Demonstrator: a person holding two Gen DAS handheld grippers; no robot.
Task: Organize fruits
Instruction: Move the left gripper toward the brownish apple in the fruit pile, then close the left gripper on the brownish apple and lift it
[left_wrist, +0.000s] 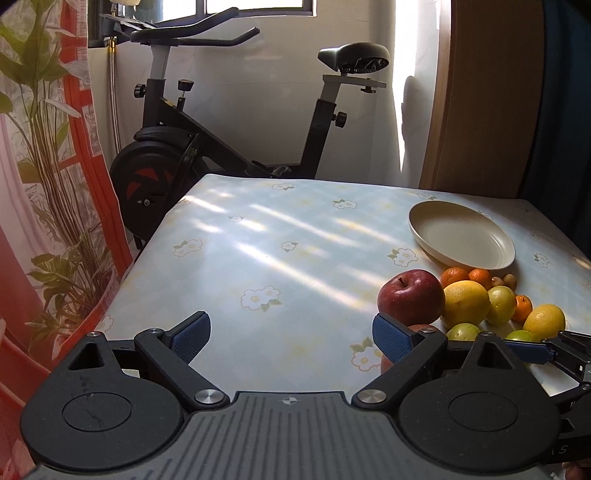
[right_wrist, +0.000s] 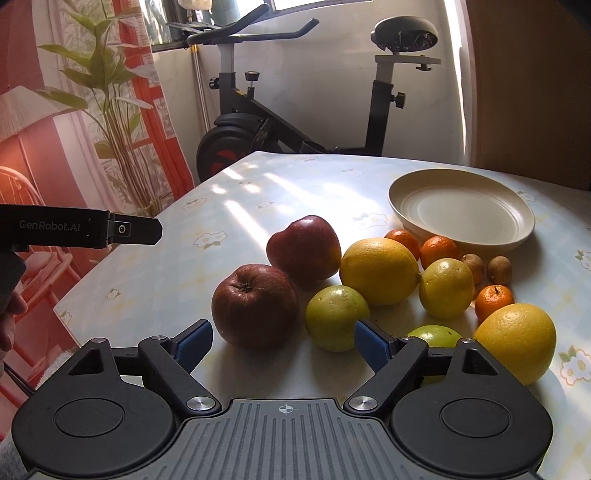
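Note:
A pile of fruit lies on the flowered table. In the right wrist view I see two red apples (right_wrist: 255, 304) (right_wrist: 304, 251), large yellow citrus (right_wrist: 380, 269) (right_wrist: 517, 341), green-yellow fruits (right_wrist: 336, 317) (right_wrist: 447, 288), small tangerines (right_wrist: 439, 251) and brown longans (right_wrist: 498, 269). An empty cream plate (right_wrist: 461, 210) sits behind them. My right gripper (right_wrist: 282, 345) is open and empty, just short of the near apple. My left gripper (left_wrist: 291, 338) is open and empty, left of the pile; the far apple (left_wrist: 410, 297) and plate (left_wrist: 461, 236) show on its right.
An exercise bike (left_wrist: 229, 122) stands beyond the table's far edge. A printed curtain (left_wrist: 44, 184) hangs at the left, a wooden panel (left_wrist: 487, 92) at the right. The left gripper's body (right_wrist: 81, 230) reaches in at the left of the right wrist view.

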